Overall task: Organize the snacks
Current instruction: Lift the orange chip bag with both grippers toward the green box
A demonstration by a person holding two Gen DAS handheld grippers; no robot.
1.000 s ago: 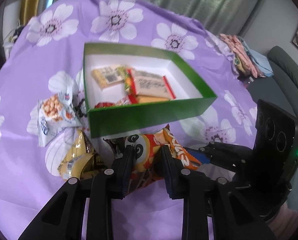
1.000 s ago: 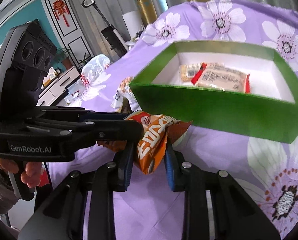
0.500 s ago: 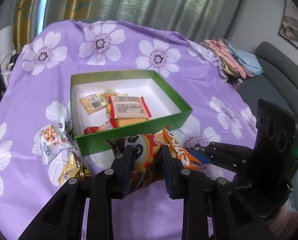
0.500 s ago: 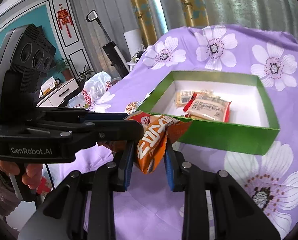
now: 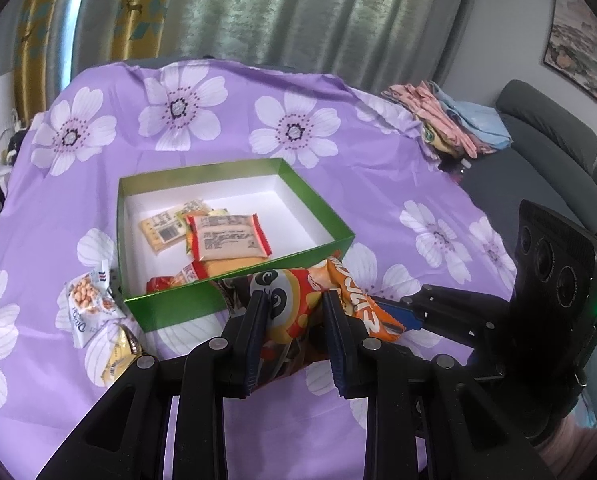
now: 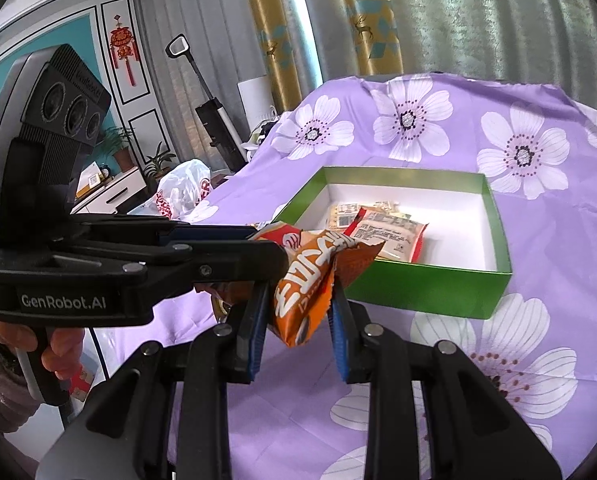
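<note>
The left gripper pinches a crinkly red panda-print snack bag, and the right gripper an orange foil packet. Both should clear the green cardboard box's near wall before letting go.

I hold the panda bag and orange bag aloft at lower centre, before the open green box holding flat packets.

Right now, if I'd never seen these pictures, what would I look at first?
Probably the bright snack bags pinched in the grippers: a panda bag in the left gripper and an orange bag in the right gripper. Just beyond sits a green box with snacks inside, on a purple flowered cloth.
</note>
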